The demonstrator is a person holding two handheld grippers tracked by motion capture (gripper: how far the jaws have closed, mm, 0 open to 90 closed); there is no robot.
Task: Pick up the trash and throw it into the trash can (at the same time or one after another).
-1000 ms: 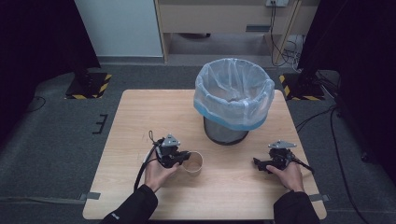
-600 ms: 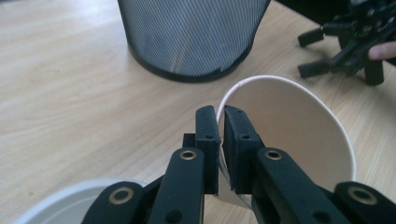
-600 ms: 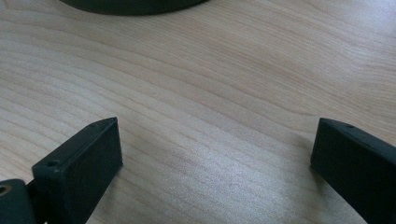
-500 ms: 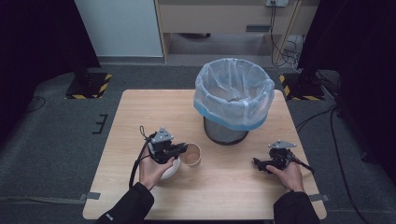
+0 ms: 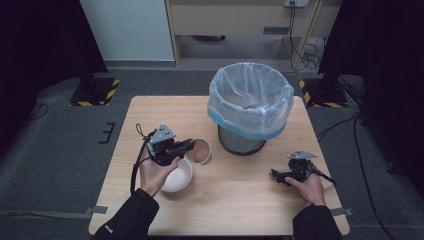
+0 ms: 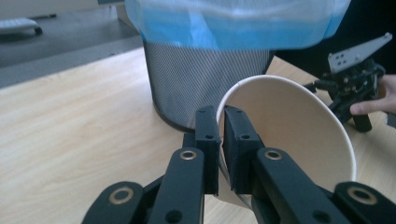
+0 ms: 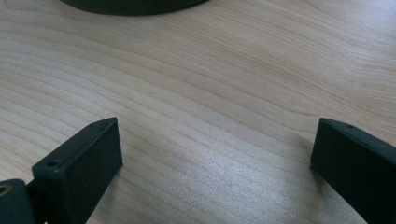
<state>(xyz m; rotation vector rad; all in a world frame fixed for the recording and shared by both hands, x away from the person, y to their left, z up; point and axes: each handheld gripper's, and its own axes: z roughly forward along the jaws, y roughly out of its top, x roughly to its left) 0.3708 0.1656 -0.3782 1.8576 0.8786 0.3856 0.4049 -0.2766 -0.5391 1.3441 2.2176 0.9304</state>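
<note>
Ahead of my left gripper, clamped on the paper cup's rim: bin, close beyond.

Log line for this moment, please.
left gripper: shut on paper cup rim | right gripper: open, on table | bin: beside cup

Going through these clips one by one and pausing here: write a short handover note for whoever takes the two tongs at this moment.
Left tongs: shut on the rim of the paper cup, which is lifted off the table and tilted.
Right tongs: open, holding nothing, low over the table on the right.
White bowl: on the table under the left hand.
Lined bin: upright at the back, just beyond the cup.
Done: cup gripped and raised.
Left: probably carry the cup over the bin and let go; the bowl is not yet picked up.
</note>
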